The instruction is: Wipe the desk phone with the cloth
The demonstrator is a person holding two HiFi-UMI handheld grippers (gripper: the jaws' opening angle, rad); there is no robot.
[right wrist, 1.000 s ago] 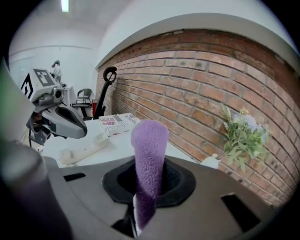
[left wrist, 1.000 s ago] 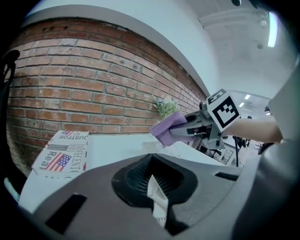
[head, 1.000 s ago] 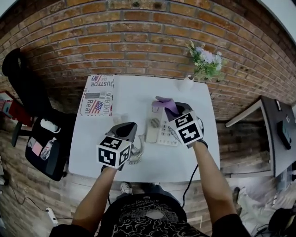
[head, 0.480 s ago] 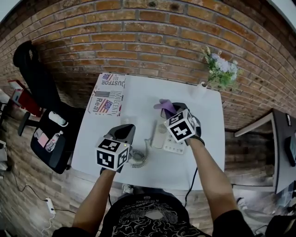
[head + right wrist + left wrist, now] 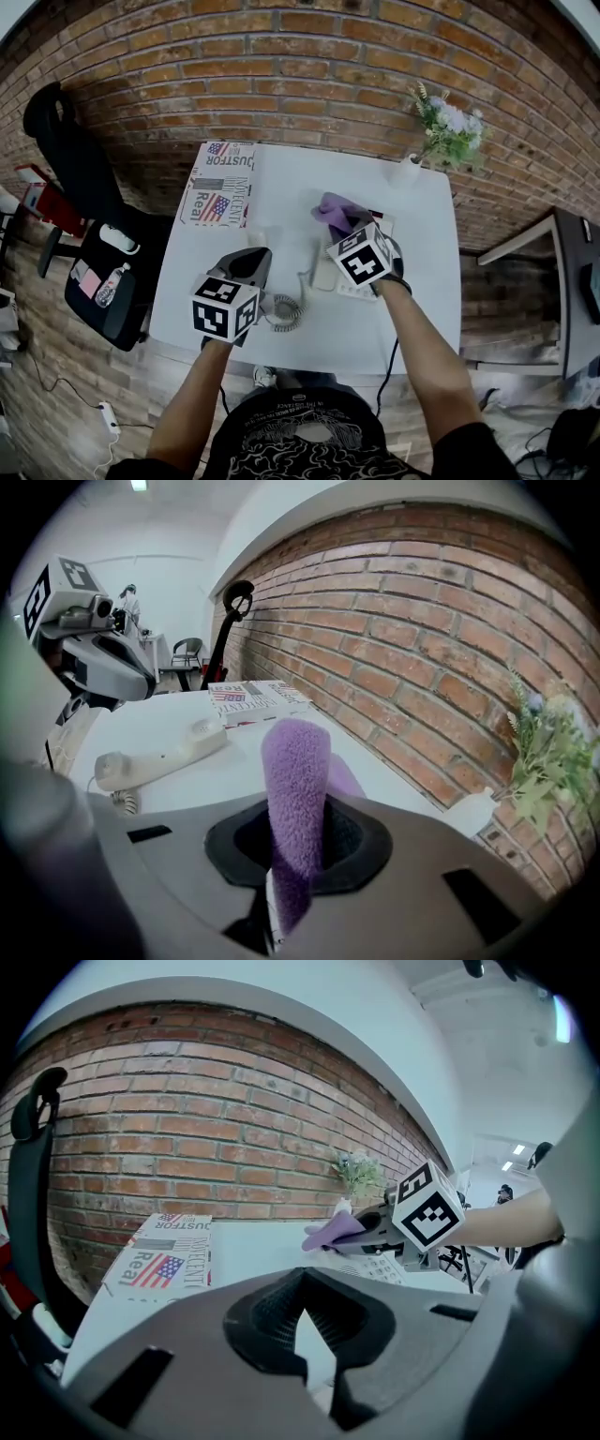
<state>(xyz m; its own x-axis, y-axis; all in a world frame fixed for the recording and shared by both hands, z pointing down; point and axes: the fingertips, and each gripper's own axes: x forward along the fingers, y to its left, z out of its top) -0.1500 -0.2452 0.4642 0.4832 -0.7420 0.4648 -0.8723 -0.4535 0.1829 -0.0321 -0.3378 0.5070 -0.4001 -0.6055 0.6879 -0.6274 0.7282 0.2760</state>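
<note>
The wiping looks under way but unfinished; the right gripper [image 5: 353, 226] is clamped on the purple cloth [image 5: 334, 208], a fold standing up between its jaws, and holds it over the far end of the desk phone [image 5: 356, 291]; whether the cloth touches the phone I cannot tell. The handset [image 5: 323, 272] lies off its cradle just left of the phone, and it and the near keys look still to be wiped. The left gripper [image 5: 251, 264] hovers left of the phone with jaws together on nothing, by the coiled cord [image 5: 281, 313]. Compared with a second ago, the right gripper has shifted from the phone's right side toward the handset side; the left gripper has kept its place beside the phone on the desk [image 5: 281, 178].
</note>
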